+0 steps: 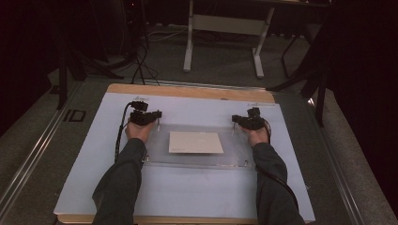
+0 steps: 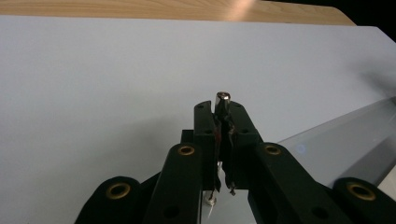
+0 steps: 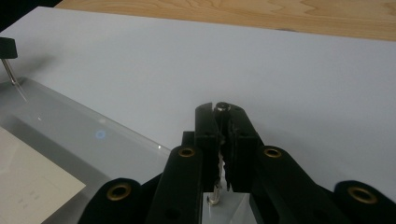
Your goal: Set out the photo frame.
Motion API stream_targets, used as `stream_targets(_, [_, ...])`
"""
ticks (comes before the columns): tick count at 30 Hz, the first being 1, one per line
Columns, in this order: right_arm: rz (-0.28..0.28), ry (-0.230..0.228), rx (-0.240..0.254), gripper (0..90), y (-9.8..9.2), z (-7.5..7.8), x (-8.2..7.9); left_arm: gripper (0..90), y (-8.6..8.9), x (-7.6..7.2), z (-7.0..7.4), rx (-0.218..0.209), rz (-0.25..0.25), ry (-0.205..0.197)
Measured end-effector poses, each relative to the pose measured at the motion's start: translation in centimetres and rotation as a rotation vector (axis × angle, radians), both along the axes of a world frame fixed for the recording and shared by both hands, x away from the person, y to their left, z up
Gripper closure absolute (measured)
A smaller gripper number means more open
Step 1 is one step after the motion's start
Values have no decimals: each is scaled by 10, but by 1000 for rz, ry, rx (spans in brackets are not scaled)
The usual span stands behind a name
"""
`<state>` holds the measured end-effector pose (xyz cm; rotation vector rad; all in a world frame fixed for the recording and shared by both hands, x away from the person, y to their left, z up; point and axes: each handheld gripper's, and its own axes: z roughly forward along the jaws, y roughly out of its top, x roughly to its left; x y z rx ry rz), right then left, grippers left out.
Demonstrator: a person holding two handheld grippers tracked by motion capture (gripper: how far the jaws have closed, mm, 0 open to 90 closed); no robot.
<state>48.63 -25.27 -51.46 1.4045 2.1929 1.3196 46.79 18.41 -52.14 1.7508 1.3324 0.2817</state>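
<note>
A clear acrylic plate [image 1: 234, 157] lies on a white board, with a cream sheet of paper [image 1: 195, 142] at its middle. My left gripper [image 1: 151, 117] is at the plate's far left corner, shut on a thin upright metal pin [image 2: 222, 100]; in the left gripper view the jaws [image 2: 222, 111] clamp the pin just below its top. At the far right corner my right gripper [image 1: 243, 121] is likewise shut on a second metal pin [image 3: 222, 107], whose lower end [image 3: 214, 198] meets the plate. The jaws of the right gripper [image 3: 223, 115] stand pressed together around it.
The white board [image 1: 187, 197] covers a wooden tabletop whose bare edge [image 1: 187, 91] runs along the far side. The right gripper view shows the plate [image 3: 70, 126], the paper [image 3: 28, 186] and the other pin [image 3: 9, 70] far left. A desk frame [image 1: 223, 26] stands on the floor beyond.
</note>
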Motion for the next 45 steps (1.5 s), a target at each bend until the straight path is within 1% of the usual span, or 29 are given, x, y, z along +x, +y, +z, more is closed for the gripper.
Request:
stream_targets(1, [0, 0, 0, 851, 0, 0, 0, 854, 0, 0, 0, -6, 3, 1])
stream_targets(3, [-4, -7, -10, 849, 1, 0, -1, 853, -1, 0, 0, 3, 8, 6])
stream_targets(5, [-5, -11, -13, 849, 1, 0, -1, 854, -1, 0, 0, 3, 8, 6])
stream_targets(6, [-4, -25, -33, 837, 2, 1, -3, 853, -1, 0, 0, 1, 11, 6])
stream_targets(8, [-4, -30, -38, 822, 2, 1, -5, 852, -1, 0, 0, -3, 11, 7])
stream_targets(10, [2, -41, -54, 783, 1, 3, -7, 852, -1, 0, 0, -1, 14, 8])
stream_targets(11, [8, -53, -75, 759, -2, 5, -11, 852, -2, 1, 0, -6, 21, 11])
stream_targets(12, [10, -59, -79, 747, -3, 6, -12, 852, -2, 1, -1, -8, 22, 11])
stream_targets(14, [11, -65, -82, 731, -5, 6, -14, 852, -2, 1, -1, -15, 25, 15])
stream_targets(15, [8, -78, -85, 701, -8, 7, -18, 852, -3, 2, 0, -12, 32, 18])
stream_targets(16, [8, -78, -85, 701, -8, 7, -18, 852, -3, 2, 0, -12, 32, 18])
stream_targets(18, [3, -90, -76, 692, -12, 7, -23, 852, -2, 2, -1, -21, 32, 19])
stream_targets(19, [9, -97, -81, 679, -15, 6, -27, 852, -2, 2, -1, -17, 31, 20])
stream_targets(22, [7, -99, -87, 665, -17, 5, -31, 851, -2, 2, -1, -19, 32, 23])
stream_targets(23, [11, -112, -94, 638, -20, 4, -34, 851, -2, 3, -1, -19, 34, 26])
stream_targets(25, [10, -113, -95, 627, -22, 3, -37, 851, -2, 3, -1, -21, 34, 28])
stream_targets(27, [14, -121, -108, 617, -23, 3, -41, 850, -2, 3, -1, -23, 35, 29])
stream_targets(30, [18, -122, -113, 614, -24, 3, -42, 850, -2, 4, -1, -25, 35, 30])
stream_targets(33, [29, -130, -129, 602, -27, 0, -48, 850, -2, 4, -1, -24, 36, 32])
stream_targets(35, [30, -129, -129, 601, -28, -1, -49, 850, -2, 4, -1, -25, 35, 34])
stream_targets(36, [39, -132, -148, 597, -29, -4, -53, 850, -2, 4, -1, -24, 37, 35])
stream_targets(37, [42, -131, -152, 595, -29, -5, -55, 850, -2, 4, -1, -26, 38, 37])
stream_targets(42, [58, -133, -153, 593, -31, -7, -63, 849, -2, 5, -1, -32, 41, 40])
stream_targets(45, [67, -127, -170, 592, -34, -9, -66, 848, -2, 5, -1, -34, 41, 44])
